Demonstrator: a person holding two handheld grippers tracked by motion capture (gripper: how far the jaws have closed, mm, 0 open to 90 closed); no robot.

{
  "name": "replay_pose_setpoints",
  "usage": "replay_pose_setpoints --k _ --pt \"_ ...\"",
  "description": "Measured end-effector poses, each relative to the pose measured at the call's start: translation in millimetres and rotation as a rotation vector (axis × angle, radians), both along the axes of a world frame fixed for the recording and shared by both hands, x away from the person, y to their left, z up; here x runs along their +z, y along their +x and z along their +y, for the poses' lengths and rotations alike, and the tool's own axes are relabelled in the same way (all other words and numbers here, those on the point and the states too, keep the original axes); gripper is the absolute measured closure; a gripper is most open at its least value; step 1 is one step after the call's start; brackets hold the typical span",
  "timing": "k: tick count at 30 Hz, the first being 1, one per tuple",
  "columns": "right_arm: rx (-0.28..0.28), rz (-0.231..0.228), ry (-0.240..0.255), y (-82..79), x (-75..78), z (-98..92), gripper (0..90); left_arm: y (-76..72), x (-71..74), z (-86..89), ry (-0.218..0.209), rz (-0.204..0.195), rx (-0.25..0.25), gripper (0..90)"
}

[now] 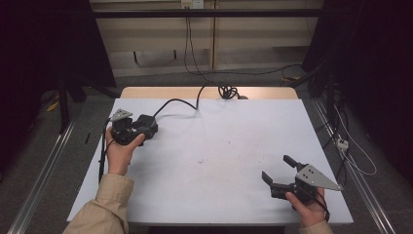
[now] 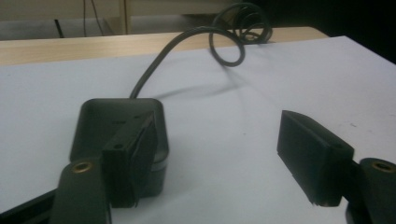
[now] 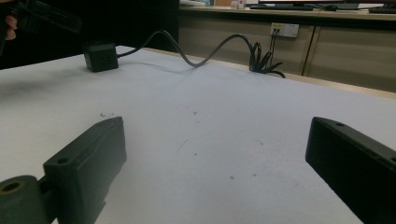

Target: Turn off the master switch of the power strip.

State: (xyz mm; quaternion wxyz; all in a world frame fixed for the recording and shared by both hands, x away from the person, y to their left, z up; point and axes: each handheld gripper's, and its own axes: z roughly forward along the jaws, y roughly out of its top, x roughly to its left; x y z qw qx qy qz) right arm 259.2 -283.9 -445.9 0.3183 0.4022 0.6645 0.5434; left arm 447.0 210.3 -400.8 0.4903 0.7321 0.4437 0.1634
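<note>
Figure: approach to the black power block. At the left of the high view, the left tongs [image 1: 139,130] stood with their jaws spread, just beside the power block [image 1: 146,126]; in the left gripper view the block [image 2: 119,135] lay directly behind the left-hand jaw, off to one side of the gap and not between the jaws. The block rested on the white counter [image 1: 219,146], left of centre, with its cord [image 1: 178,102] running toward the top centre of the frame, where it ended in a loose coil at the counter's far edge. The right tongs [image 1: 280,170], also spread and holding nothing, waited at the lower right, well apart from the block. The step in hand appeared to be reaching for the block; the next move would call for shifting the left tongs sideways until the jaws straddled it, then closing them. Count: one block, one cord, two tongs, one counter
</note>
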Motion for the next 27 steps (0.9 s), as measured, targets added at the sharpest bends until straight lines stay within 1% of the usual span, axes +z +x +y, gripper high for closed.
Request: replay_pose_setpoints --k 3,6,7,8,10,13,16,17,19,23,24,26,27 --pt "0.0 0.0 -0.001 -0.4 0.1 0.2 4.7 -6.0 -1.8 -0.8 -0.007 -0.003 -0.027 25.3" --pt "0.0 0.0 -0.002 -0.7 0.0 0.3 4.7 -11.6 -4.3 -0.8 -0.01 0.0 -0.037 21.5" --pt "0.0 0.0 -0.002 -0.7 0.0 0.3 4.7 -13.5 -5.1 -0.6 -0.023 0.001 -0.037 21.1" --pt "0.0 0.0 -0.004 -0.7 -0.1 0.3 4.7 -15.1 -5.7 0.4 -0.02 0.003 -0.042 20.3" --pt "0.0 0.001 -0.002 -0.7 -0.1 0.5 4.7 -18.9 -7.4 1.0 -0.033 0.004 -0.05 18.2" --pt "0.0 0.003 -0.001 -0.8 0.0 0.8 4.7 -24.9 -9.9 1.5 -0.038 0.008 -0.069 14.7" --pt "-0.001 0.002 -0.003 -0.8 0.0 0.9 4.7 -31.2 -12.1 2.9 -0.053 0.011 -0.08 11.9" --pt "-0.001 0.002 -0.002 -0.8 -0.1 0.9 4.7 -32.7 -12.4 3.4 -0.047 0.01 -0.082 10.4" --pt "-0.001 0.003 -0.003 -0.7 -0.2 1.1 4.7 -36.0 -12.5 4.2 -0.033 -0.004 -0.087 8.5" --pt "0.0 0.001 -0.002 -0.9 0.1 1.3 4.7 -41.9 -13.6 4.6 -0.043 -0.012 -0.102 7.9" --pt "0.0 0.002 -0.002 -1.0 0.1 1.2 4.7 -43.4 -13.6 5.0 -0.036 -0.011 -0.105 7.9" --pt "-0.001 0.002 -0.002 -1.0 0.1 1.0 4.7 -46.6 -14.6 4.8 -0.042 -0.013 -0.111 7.8" --pt "0.0 0.002 -0.003 -1.0 0.1 0.9 4.7 -48.0 -14.8 5.1 -0.036 -0.012 -0.117 7.6"
